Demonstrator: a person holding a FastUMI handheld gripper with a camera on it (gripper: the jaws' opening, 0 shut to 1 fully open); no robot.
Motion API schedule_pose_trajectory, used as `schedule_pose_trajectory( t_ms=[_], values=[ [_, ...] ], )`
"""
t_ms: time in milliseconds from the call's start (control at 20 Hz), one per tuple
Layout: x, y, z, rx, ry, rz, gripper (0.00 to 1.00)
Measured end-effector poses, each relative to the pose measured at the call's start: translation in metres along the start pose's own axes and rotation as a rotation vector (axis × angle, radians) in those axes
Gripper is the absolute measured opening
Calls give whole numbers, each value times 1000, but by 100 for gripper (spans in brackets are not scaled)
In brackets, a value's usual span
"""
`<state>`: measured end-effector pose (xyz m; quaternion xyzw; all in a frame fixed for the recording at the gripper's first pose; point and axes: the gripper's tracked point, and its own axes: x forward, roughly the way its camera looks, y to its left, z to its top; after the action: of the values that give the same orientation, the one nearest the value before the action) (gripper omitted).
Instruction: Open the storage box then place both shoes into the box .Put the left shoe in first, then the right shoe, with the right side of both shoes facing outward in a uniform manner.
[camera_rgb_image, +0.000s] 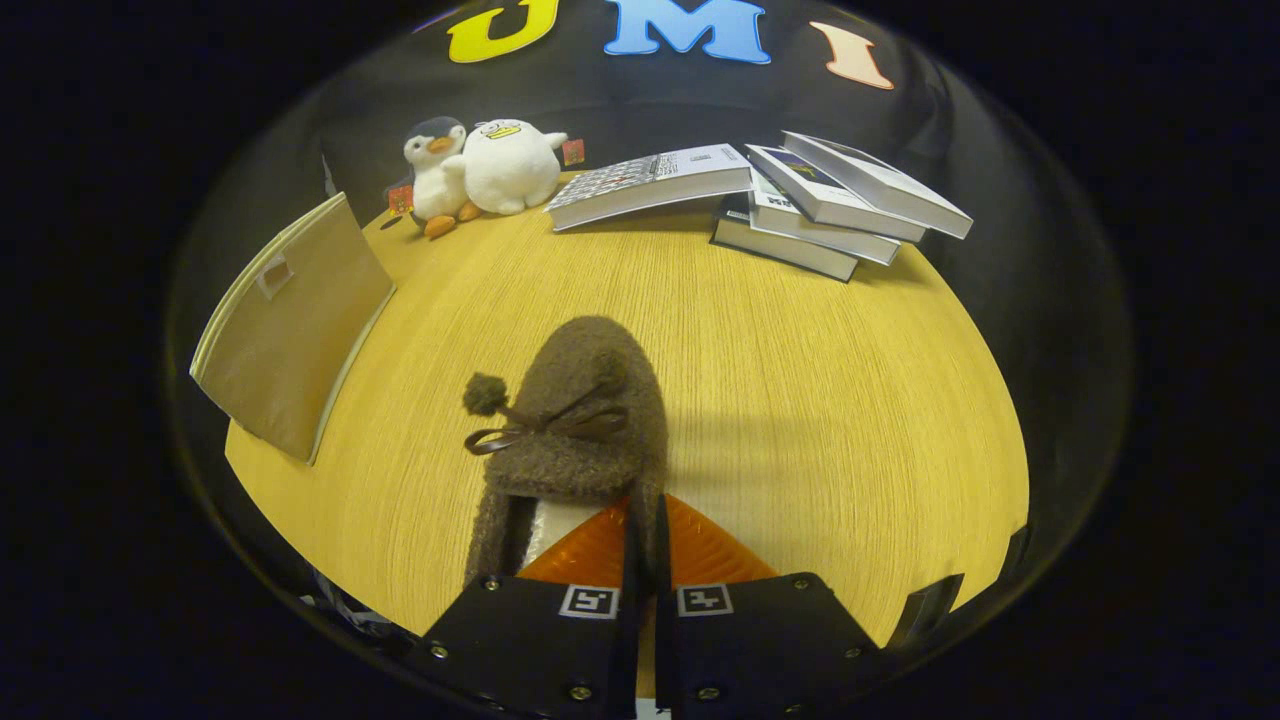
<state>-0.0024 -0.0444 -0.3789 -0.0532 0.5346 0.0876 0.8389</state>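
Observation:
A brown fuzzy shoe (580, 420) with a small bow and a pompom points away from me, its toe toward the books. My gripper (645, 535) is shut on the right rim of the shoe's opening, one finger inside and one outside. The shoe looks lifted a little above the wooden table (820, 400), though I cannot be sure. A beige storage box (290, 320) with a small handle slot stands at the table's left edge, its lid shut.
Several books (800, 200) lie stacked and fanned along the table's far edge. Two plush toys, a penguin (438, 175) and a white duck (510, 165), sit at the far left corner behind the box.

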Motion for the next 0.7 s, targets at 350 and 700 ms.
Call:
schedule_pose_trajectory(
  t_ms=[350,700],
  values=[
    [-11,4,9,123,9,-3,0],
    [-43,21,46,210,-47,14,0]
  ],
)
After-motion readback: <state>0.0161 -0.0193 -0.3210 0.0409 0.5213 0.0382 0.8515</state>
